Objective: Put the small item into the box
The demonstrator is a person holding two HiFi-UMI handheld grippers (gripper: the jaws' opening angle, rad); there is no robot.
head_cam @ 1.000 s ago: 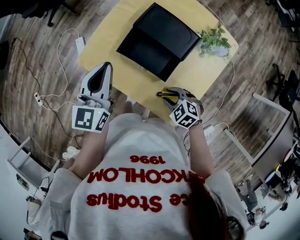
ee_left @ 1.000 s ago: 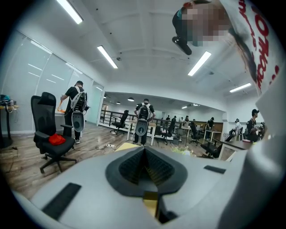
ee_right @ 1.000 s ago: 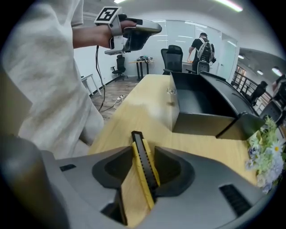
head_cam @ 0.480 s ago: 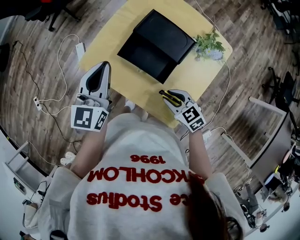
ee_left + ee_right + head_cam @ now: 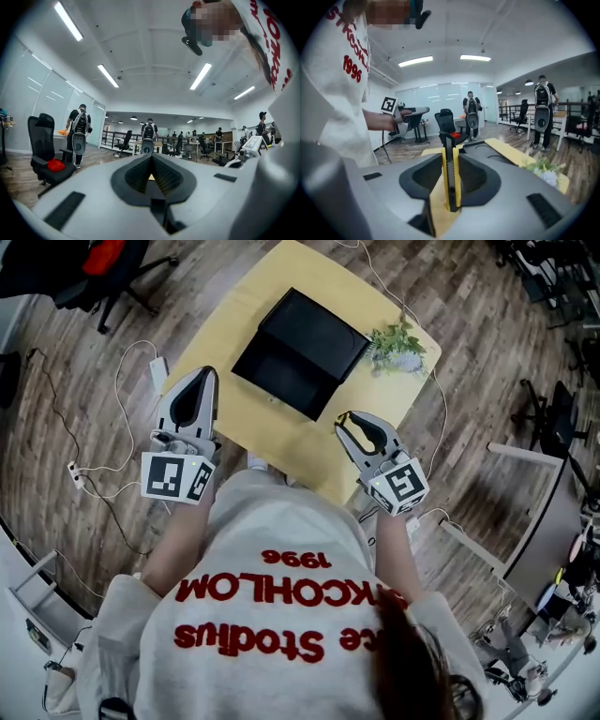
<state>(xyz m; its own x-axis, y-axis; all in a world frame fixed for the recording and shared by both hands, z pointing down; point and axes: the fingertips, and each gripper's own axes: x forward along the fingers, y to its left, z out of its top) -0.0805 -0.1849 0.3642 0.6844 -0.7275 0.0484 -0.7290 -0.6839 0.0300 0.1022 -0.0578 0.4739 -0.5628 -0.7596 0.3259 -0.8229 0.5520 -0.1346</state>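
Note:
A black box (image 5: 300, 351) lies open on the yellow table (image 5: 267, 432). My right gripper (image 5: 349, 422) hovers over the table's near right edge. In the right gripper view its jaws are closing on a yellow-and-black utility knife (image 5: 451, 187), and the pads press its two sides. The knife stands upright between them, with the box (image 5: 483, 146) behind it. In the head view the knife is hidden inside the gripper. My left gripper (image 5: 200, 377) is held left of the table, off its edge. Its jaws (image 5: 151, 159) meet, with nothing between them.
A small potted plant (image 5: 396, 341) stands at the table's far right corner, beside the box. White cables and a charger (image 5: 157, 373) trail over the wooden floor on the left. An office chair (image 5: 98, 268) with a red item stands at the far left. Several people stand further off.
The right gripper closed on the knife that lay at the table's near edge and moved up and right with it. The left gripper kept its place.

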